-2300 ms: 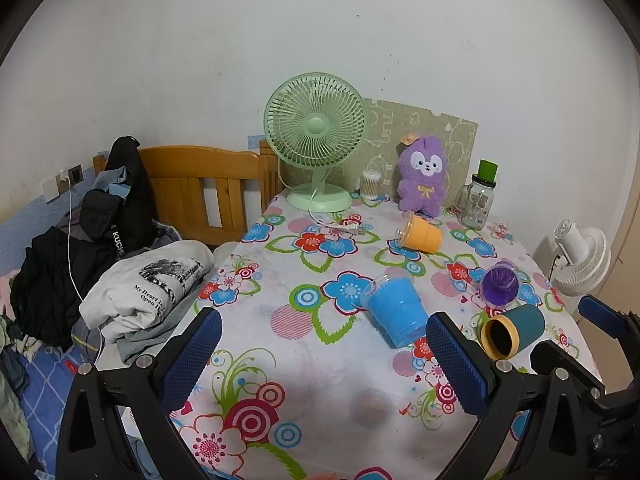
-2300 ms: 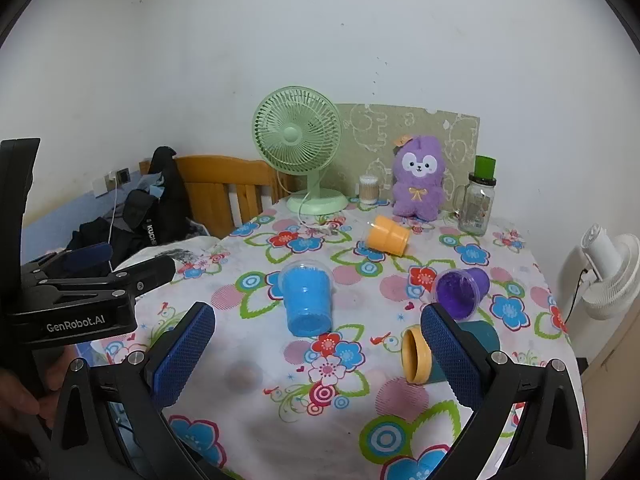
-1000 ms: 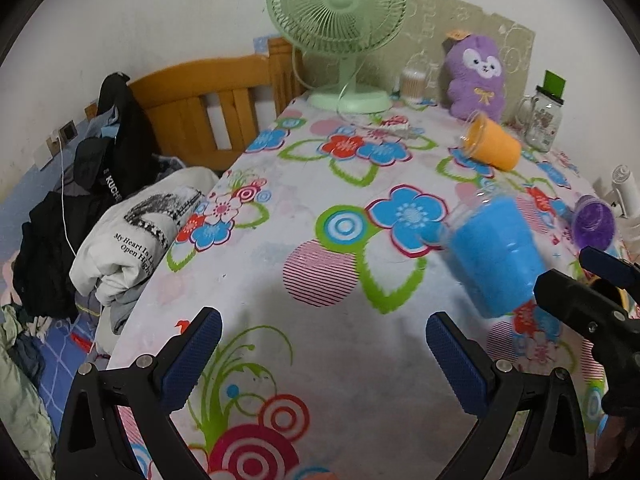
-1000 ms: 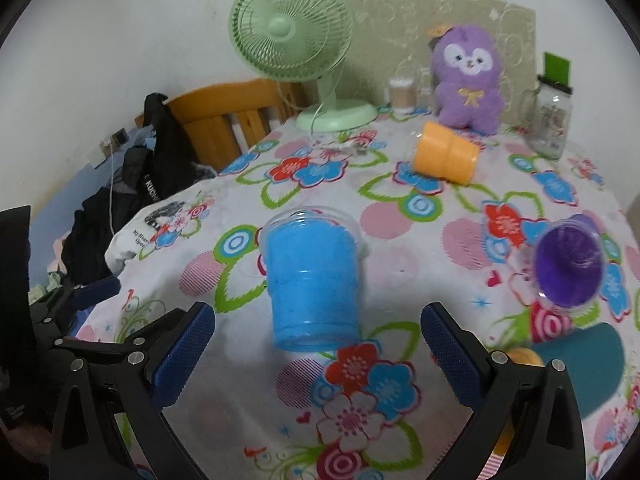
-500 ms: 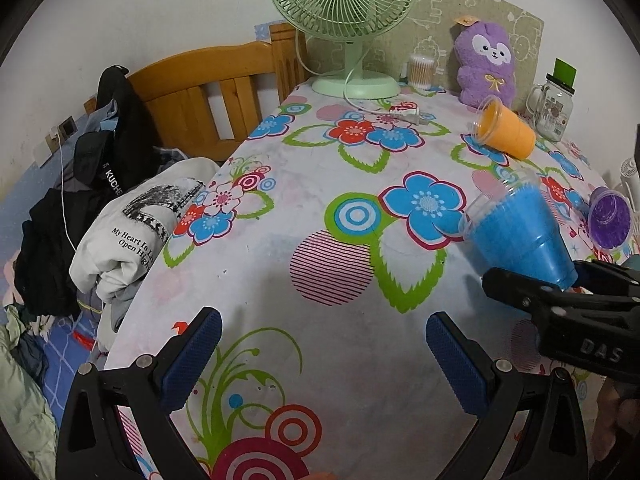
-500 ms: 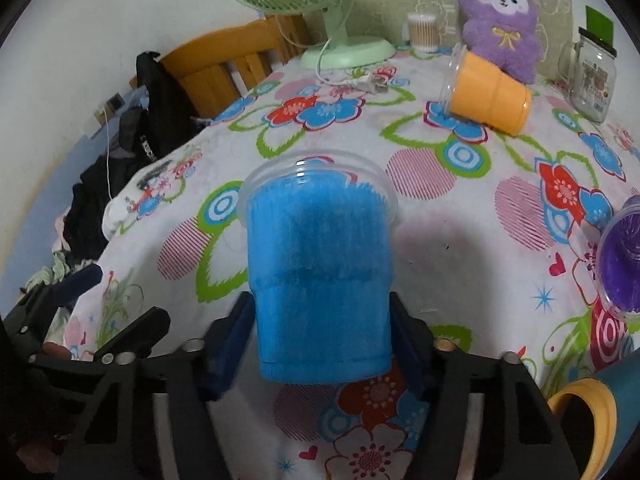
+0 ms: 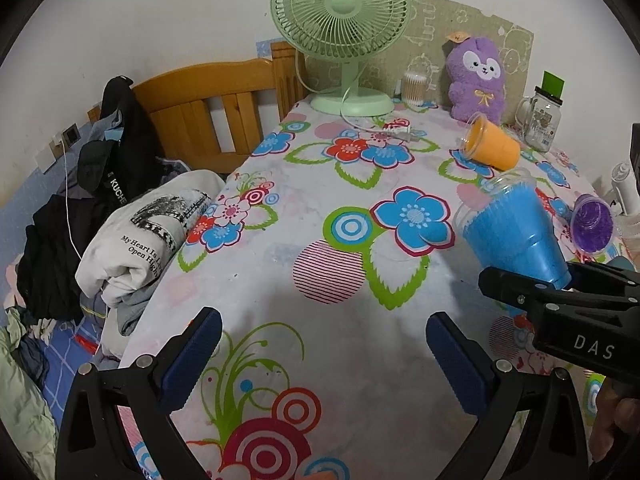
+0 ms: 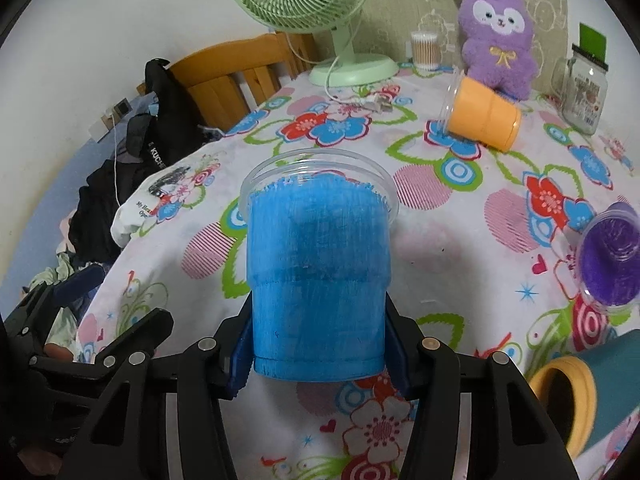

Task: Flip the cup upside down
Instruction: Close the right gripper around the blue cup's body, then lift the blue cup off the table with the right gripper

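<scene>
The blue cup [image 8: 318,276] has a clear rim and lies on its side on the flowered tablecloth [image 8: 436,248], mouth pointing away. My right gripper [image 8: 318,354] is shut on the cup near its base, pads on both sides. In the left wrist view the blue cup [image 7: 516,232] lies at the right with the right gripper [image 7: 560,304] clamped on its base. My left gripper [image 7: 320,352] is open and empty above the near part of the tablecloth [image 7: 340,320], left of the cup.
An orange cup [image 8: 480,114], a purple cup [image 8: 610,258] and a teal cup with a yellow rim [image 8: 588,392] lie on their sides. A green fan [image 7: 340,24], a purple plush [image 7: 478,76] and a jar [image 7: 542,114] stand at the back. Clothes [image 7: 132,232] lie left of the table.
My right gripper came forward to the blue cup and closed on its base. My left gripper stayed open and has hardly moved in the last half second.
</scene>
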{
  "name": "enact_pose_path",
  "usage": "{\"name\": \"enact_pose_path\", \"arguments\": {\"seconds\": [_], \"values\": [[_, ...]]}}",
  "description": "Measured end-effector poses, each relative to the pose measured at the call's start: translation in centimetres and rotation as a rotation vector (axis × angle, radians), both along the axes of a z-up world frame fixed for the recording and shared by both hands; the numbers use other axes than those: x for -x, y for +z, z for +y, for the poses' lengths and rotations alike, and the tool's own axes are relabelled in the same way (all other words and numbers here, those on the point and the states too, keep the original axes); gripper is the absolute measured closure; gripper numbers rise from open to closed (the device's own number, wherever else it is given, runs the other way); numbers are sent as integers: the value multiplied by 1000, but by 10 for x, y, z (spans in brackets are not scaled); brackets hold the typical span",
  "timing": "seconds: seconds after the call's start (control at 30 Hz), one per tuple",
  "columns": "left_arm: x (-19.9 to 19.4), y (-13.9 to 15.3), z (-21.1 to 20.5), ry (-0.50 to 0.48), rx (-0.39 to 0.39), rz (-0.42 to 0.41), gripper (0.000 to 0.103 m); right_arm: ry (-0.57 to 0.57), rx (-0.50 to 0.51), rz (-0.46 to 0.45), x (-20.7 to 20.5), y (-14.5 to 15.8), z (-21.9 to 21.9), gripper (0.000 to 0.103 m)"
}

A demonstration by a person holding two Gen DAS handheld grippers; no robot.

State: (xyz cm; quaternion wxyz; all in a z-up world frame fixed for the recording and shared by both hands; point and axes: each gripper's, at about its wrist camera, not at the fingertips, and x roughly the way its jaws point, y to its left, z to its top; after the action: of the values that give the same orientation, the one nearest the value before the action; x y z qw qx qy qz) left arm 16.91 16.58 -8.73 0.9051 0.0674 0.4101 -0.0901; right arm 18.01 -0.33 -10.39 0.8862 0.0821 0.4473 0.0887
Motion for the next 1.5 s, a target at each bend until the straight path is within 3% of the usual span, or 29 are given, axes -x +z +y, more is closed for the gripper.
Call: {"name": "enact_pose_path", "arguments": {"seconds": [0.63,0.87,1.2,1.5], "values": [[52,28,5,-34,27,-57,0,-36,59,-60,66,39,8,46],[69,30,4,-47,28,-65,0,-46,68,-61,83,40,6,46],[84,22,3,-59,20,-46,0,-66,57,-25,93,25,4,46],[93,5,1,-69,4,-11,0,-57,76,57,94,-7,13,46]]}}
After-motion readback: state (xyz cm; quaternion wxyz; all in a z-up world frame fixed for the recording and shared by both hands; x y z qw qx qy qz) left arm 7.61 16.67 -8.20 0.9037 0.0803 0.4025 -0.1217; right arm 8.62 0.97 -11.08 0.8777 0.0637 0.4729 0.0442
